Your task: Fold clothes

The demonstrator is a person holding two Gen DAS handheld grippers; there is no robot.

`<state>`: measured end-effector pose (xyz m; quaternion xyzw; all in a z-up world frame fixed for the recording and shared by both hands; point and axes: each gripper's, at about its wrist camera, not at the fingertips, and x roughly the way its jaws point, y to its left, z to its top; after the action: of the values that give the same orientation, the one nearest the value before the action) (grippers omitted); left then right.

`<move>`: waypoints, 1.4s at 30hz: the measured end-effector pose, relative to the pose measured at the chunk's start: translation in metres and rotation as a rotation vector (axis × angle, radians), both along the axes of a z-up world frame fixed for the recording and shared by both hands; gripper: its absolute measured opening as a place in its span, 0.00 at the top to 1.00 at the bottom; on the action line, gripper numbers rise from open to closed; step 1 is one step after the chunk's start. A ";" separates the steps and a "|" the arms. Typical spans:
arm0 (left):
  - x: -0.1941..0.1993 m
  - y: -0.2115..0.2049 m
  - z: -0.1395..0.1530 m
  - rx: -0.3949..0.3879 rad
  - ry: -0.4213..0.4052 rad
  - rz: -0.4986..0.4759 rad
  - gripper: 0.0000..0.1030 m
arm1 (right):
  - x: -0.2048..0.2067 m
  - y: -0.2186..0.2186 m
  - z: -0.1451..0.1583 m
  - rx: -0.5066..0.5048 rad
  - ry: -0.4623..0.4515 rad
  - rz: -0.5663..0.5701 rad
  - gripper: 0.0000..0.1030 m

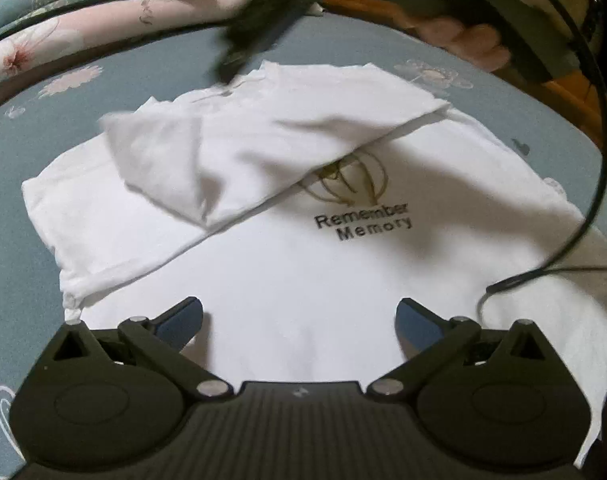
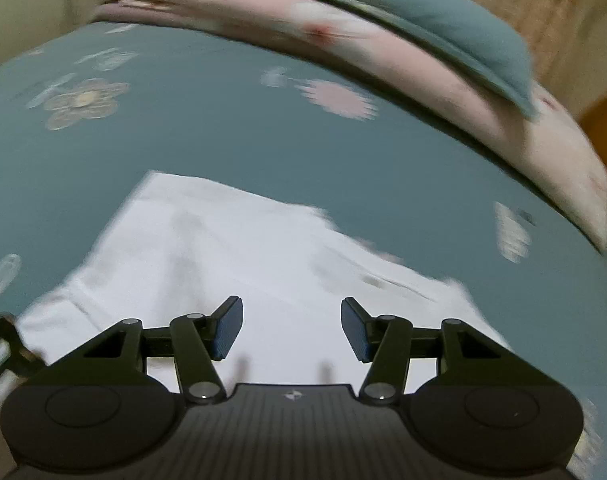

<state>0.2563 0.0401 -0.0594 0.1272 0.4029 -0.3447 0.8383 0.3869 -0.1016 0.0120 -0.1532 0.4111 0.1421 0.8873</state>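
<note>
Currently the shirt (image 1: 287,280) lies flat on the bed (image 1: 23,208), partly folded: one flap (image 1: 239,140) is turned diagonally across the left, half covering the print (image 1: 359,208); the right side lies unfolded. Fabric is thin, white, soft knit with light creases. Left gripper (image 1: 299,320) hovers near, tongs spread, empty. Right gripper (image 2: 291,328), blurred, is likewise spread above the shirt's far edge.

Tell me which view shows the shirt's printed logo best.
Left wrist: the "Remember Memory" logo on the white T-shirt reads clearly, its top covered by a folded flap. Right wrist shows only blurred plain white fabric, no print.
</note>
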 end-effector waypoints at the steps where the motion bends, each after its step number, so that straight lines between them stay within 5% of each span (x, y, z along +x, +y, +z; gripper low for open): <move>1: 0.001 -0.001 0.001 -0.005 -0.003 -0.005 0.01 | -0.003 -0.014 0.003 -0.003 0.001 -0.025 0.42; 11: -0.001 -0.007 -0.001 0.013 -0.010 0.012 0.01 | -0.043 -0.145 0.011 -0.082 -0.024 -0.247 0.42; 17: 0.004 -0.003 -0.005 0.015 0.004 0.044 0.01 | -0.068 -0.231 -0.014 0.019 0.002 -0.393 0.43; 28: 0.006 -0.006 -0.008 0.019 -0.007 0.063 0.01 | -0.075 -0.221 -0.062 -0.006 -0.002 -0.275 0.43; 34: 0.007 -0.004 -0.010 0.006 -0.005 0.066 0.01 | -0.077 -0.233 -0.063 0.069 -0.092 -0.434 0.42; 42: 0.007 -0.001 -0.009 0.002 -0.001 0.071 0.01 | -0.101 -0.258 -0.078 0.241 -0.102 -0.663 0.34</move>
<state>0.2635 0.0386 -0.0679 0.1138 0.4072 -0.3141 0.8500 0.2858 -0.3596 -0.0662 0.0874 0.3741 -0.1142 0.9162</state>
